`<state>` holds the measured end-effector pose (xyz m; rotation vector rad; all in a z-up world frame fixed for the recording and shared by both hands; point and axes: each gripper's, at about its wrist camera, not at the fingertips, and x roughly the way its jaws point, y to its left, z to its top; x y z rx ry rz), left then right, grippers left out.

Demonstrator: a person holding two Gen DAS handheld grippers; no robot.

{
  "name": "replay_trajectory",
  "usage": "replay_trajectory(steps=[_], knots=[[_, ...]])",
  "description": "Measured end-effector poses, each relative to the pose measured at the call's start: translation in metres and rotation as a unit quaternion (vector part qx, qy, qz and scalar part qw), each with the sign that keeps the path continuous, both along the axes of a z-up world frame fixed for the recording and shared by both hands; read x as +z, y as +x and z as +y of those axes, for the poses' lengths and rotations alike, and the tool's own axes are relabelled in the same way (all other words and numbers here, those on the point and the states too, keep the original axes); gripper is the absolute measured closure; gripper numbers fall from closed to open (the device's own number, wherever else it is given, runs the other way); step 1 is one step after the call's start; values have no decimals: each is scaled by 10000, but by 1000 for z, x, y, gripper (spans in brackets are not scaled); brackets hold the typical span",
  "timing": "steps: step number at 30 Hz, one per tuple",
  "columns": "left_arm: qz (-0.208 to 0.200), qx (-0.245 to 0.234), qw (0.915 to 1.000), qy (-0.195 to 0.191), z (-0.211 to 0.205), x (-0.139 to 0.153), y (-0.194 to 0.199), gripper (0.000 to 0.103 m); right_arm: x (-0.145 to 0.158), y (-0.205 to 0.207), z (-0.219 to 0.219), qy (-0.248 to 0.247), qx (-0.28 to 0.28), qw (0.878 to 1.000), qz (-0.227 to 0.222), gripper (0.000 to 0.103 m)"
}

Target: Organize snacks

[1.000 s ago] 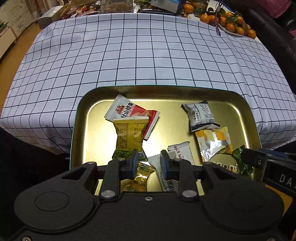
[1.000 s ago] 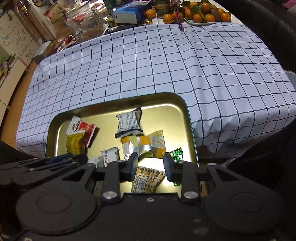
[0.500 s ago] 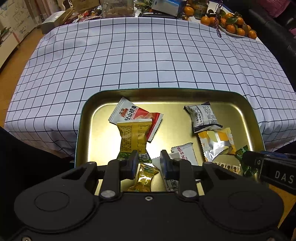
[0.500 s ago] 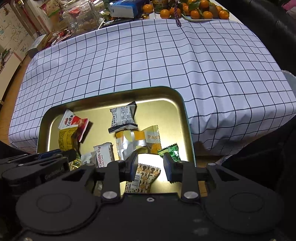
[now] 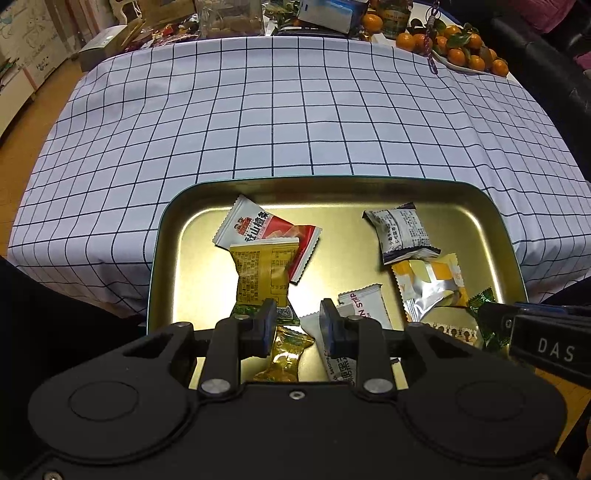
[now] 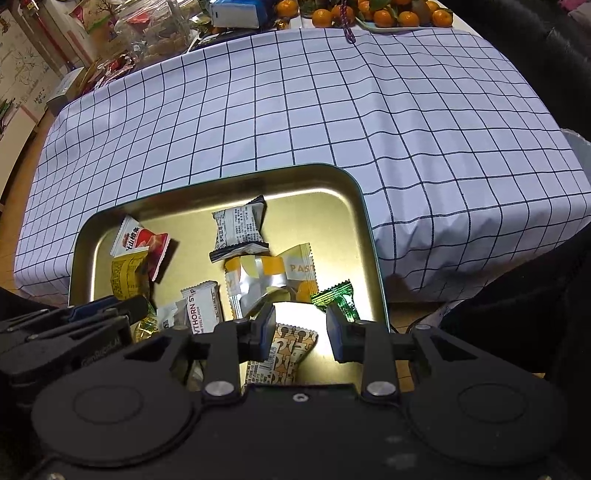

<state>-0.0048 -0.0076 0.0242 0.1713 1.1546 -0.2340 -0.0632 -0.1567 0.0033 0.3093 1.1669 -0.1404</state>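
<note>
A gold metal tray (image 5: 173,236) (image 6: 360,206) at the near edge of the checked tablecloth holds several wrapped snacks: a red-and-white packet (image 5: 266,229), a yellow packet (image 5: 262,273), a grey packet (image 5: 402,230) (image 6: 240,229), a silver-and-yellow packet (image 5: 432,284) (image 6: 269,273), a white bar (image 5: 360,302) (image 6: 203,306), a green candy (image 6: 338,297), a gold candy (image 5: 286,354) and a brown patterned packet (image 6: 284,354). My left gripper (image 5: 297,325) is open over the gold candy. My right gripper (image 6: 301,328) is open over the patterned packet.
The checked tablecloth (image 5: 295,110) stretches behind the tray. A plate of oranges (image 5: 465,55) (image 6: 384,14), a blue box (image 6: 240,11) and a glass jar (image 6: 155,26) stand at the far edge. The table edge drops off beside the tray on both sides.
Both grippers have drawn back and up a little, so more tablecloth shows behind the tray. The snacks lie as before and both jaws stay open.
</note>
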Motion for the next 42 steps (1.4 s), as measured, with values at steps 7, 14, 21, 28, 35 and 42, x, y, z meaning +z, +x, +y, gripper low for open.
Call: replay_trajectory(steps=[7, 14, 21, 28, 35, 42], knots=[[10, 1, 10000, 0, 0, -1, 0, 67, -1, 1, 0, 12, 26, 10000, 19, 71], [5, -1, 10000, 10, 0, 0, 0, 67, -2, 2, -1, 18, 46, 10000, 19, 71], [-7, -5, 10000, 5, 0, -1, 0, 67, -2, 1, 0, 5, 65, 10000, 15, 71], [-12, 3, 10000, -4, 1, 0, 0, 67, -2, 1, 0, -4, 109, 9999, 5, 71], [14, 10, 10000, -6, 0, 0, 0, 67, -1, 0, 0, -4, 123, 9999, 4, 71], [3, -1, 10000, 18, -1, 0, -1, 67, -2, 1, 0, -3, 127, 9999, 7, 71]])
